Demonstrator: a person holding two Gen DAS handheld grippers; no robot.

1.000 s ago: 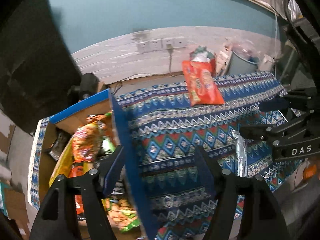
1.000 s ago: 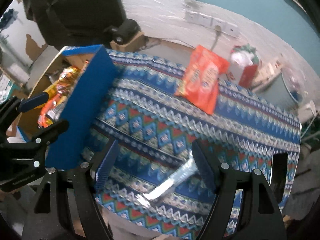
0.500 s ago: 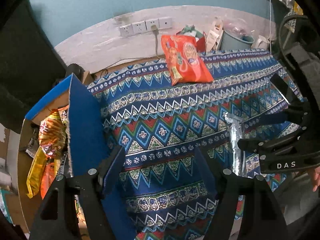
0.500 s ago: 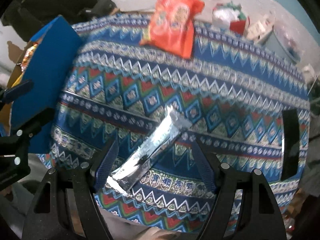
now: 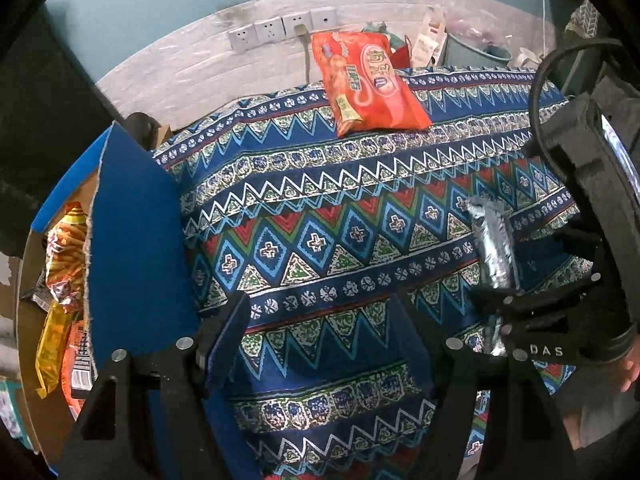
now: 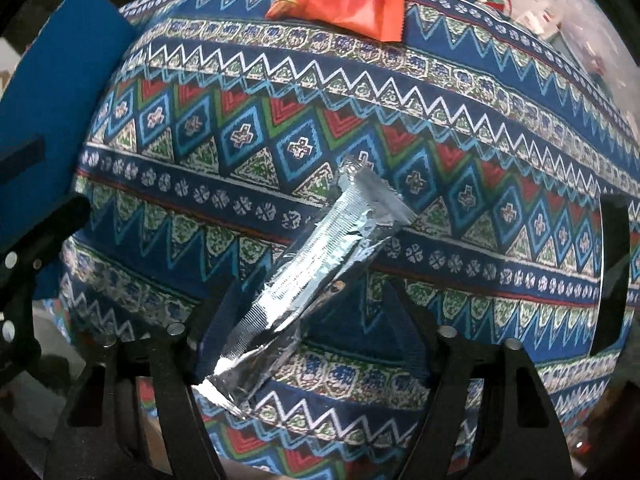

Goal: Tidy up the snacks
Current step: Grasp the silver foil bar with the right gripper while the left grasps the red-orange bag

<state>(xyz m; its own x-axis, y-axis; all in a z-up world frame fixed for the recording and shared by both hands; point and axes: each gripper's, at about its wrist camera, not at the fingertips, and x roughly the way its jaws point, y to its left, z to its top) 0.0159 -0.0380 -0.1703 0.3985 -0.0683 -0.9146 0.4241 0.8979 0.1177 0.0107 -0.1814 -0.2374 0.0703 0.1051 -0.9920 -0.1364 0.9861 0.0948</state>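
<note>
A long silver foil packet (image 6: 316, 264) lies slantwise on the patterned tablecloth (image 6: 400, 92). My right gripper (image 6: 316, 308) points straight down over it with the packet between its closing jaws. The left finger is close to the foil and the right finger stands clear of it. In the left wrist view the same packet (image 5: 494, 248) shows under the right gripper (image 5: 532, 268). My left gripper (image 5: 320, 316) hangs open over bare cloth, with nothing in it. An orange snack bag (image 5: 368, 84) lies at the far edge. At the left, a cardboard box with a blue flap (image 5: 132, 240) holds several snack packs (image 5: 64, 256).
Wall sockets (image 5: 280, 30) and a cable sit behind the table. A grey bucket (image 5: 476, 50) and bags stand at the far right. A flat black object (image 6: 612, 272) lies on the cloth at the right edge. A person's hand (image 5: 630, 368) grips the right tool.
Both grippers have sunk towards the table. The right one came down over the silver packet and its jaws narrowed. The left view swung from the box to the cloth.
</note>
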